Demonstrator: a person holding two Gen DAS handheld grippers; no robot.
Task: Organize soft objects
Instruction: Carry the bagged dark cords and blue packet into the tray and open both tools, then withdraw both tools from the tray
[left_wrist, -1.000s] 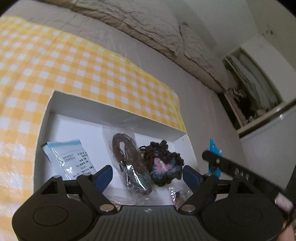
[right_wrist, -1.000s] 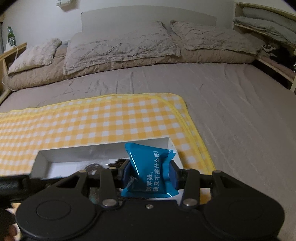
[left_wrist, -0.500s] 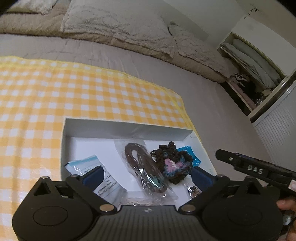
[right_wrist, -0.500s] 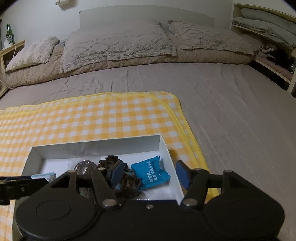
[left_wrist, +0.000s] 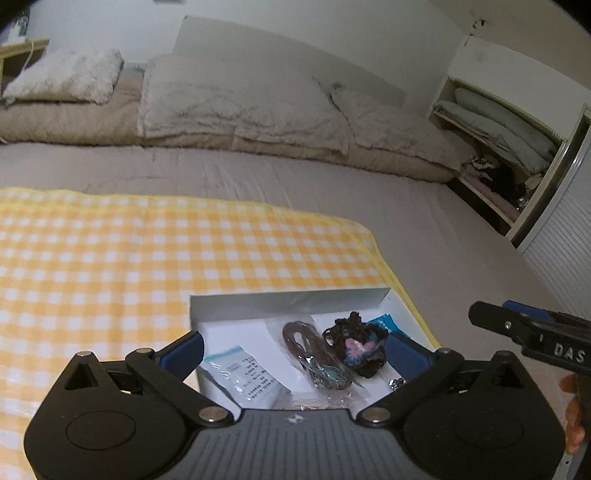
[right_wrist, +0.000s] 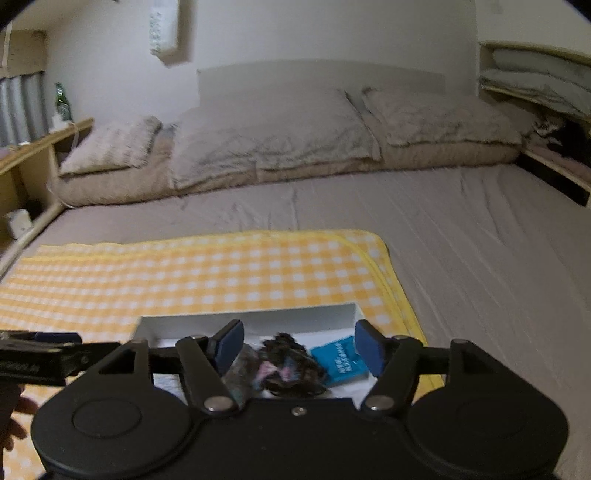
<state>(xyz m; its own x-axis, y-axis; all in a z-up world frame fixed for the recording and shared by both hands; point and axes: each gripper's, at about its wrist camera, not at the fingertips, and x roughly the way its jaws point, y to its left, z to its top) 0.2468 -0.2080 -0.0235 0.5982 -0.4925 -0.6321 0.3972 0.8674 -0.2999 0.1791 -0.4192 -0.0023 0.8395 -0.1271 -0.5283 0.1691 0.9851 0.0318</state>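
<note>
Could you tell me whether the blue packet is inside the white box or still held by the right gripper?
Inside: the blue packet lies on the white box floor, and the right gripper is open and empty.

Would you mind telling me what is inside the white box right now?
The white box holds a white packet, a bagged brown cord, a dark crocheted piece and a blue packet. The left gripper covers its near edge.

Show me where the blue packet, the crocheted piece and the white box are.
blue packet (right_wrist: 341, 360): right wrist view, printed face.
crocheted piece (left_wrist: 356, 349): left wrist view, pink middle.
white box (left_wrist: 288, 301): left wrist view, far wall.
</note>
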